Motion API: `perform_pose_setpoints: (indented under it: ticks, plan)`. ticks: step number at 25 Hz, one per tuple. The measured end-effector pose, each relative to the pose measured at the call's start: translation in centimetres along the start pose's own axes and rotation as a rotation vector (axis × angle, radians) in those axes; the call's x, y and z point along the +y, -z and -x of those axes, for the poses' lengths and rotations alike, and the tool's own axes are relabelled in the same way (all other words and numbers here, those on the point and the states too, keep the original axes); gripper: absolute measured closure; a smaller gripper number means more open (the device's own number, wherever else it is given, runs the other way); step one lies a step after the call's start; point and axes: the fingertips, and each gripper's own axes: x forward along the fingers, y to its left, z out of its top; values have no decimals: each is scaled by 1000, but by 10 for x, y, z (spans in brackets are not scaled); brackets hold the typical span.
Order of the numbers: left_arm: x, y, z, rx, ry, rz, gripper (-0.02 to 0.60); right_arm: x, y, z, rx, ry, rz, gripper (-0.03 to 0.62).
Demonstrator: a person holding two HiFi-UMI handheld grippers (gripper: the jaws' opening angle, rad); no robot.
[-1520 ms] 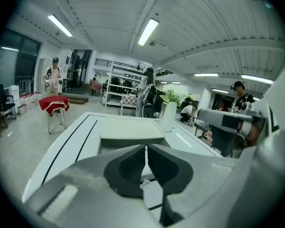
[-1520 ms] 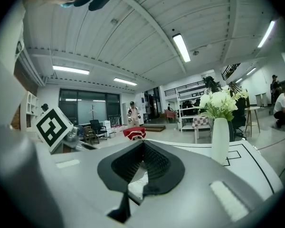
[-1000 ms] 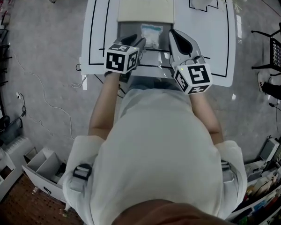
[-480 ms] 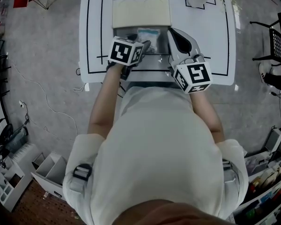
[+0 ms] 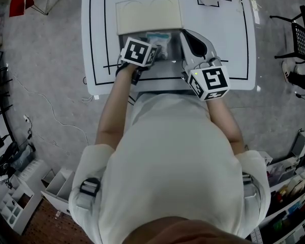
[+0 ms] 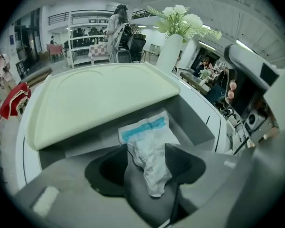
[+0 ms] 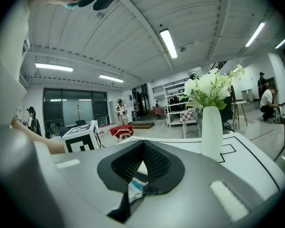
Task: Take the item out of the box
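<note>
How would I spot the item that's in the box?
On the white table with black lines stands an open grey box with a cream lid. Inside lies a crumpled white plastic pouch with a blue strip, the only soft thing there.

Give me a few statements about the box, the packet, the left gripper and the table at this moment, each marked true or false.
1. The box's lid is open. True.
2. The packet lies on the table outside the box. False: it lies in the box, with its near end reaching toward the gripper.
3. The left gripper is shut with nothing between its jaws. False: its jaws are opening, and the packet sits between them.
4. A white vase with flowers stands on the table. True.
</note>
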Motion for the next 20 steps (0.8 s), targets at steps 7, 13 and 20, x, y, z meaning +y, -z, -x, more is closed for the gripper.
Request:
perform_pose_setpoints:
  ticks: [7,13,20]
  plan:
    - [2,-1,-3,6,8,16,355,-5,1,0,2,11,-3,595]
    - [2,-3,-2,-15,1,3,439,-5,1,2,0,10,-6,595]
    - [-4,-8,10,-52,5,12,494,-4,-3,8,-10,2,-2,595]
